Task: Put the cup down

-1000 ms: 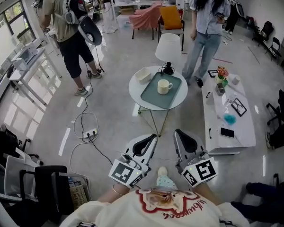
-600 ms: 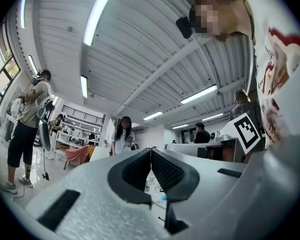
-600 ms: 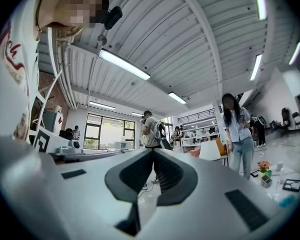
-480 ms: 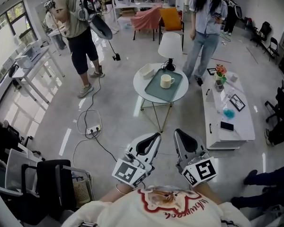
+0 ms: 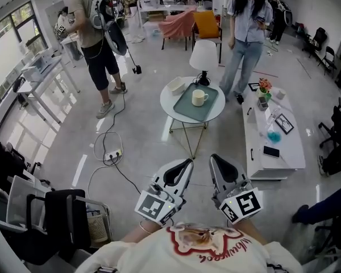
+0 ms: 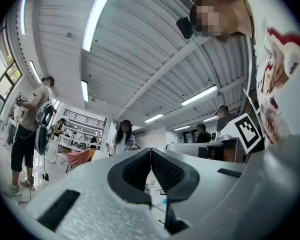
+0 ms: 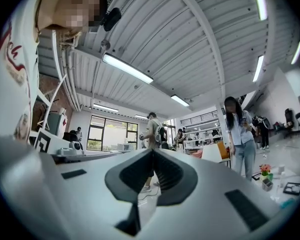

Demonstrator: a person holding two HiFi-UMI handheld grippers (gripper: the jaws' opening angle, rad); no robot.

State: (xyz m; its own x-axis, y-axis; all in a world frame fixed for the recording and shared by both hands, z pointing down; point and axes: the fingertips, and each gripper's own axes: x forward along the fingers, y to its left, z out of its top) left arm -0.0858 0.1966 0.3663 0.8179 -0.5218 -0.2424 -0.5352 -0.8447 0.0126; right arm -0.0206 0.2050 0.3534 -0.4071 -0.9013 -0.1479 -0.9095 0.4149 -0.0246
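A cream cup [image 5: 199,98] stands upright on a grey-green tray [image 5: 187,110] on a round white table [image 5: 169,108], well ahead of me. My left gripper [image 5: 187,163] and right gripper [image 5: 213,159] are held close to my chest, far from the cup, both pointing forward. In the left gripper view the left gripper [image 6: 150,150] has its jaws pressed together with nothing between them. The right gripper [image 7: 152,152] in its own view is likewise shut and empty. The cup does not show in either gripper view.
A white lamp [image 5: 203,56] and a small white dish [image 5: 175,86] also sit on the round table. A long white low table [image 5: 273,135] with small items stands right. Two people [image 5: 245,33] [image 5: 95,44] stand nearby. Cables and a power strip [image 5: 111,155] lie on the floor; a black chair [image 5: 57,220] is at left.
The person at the left has shifted and turned. My view has moved slightly. Both grippers keep their place, shut.
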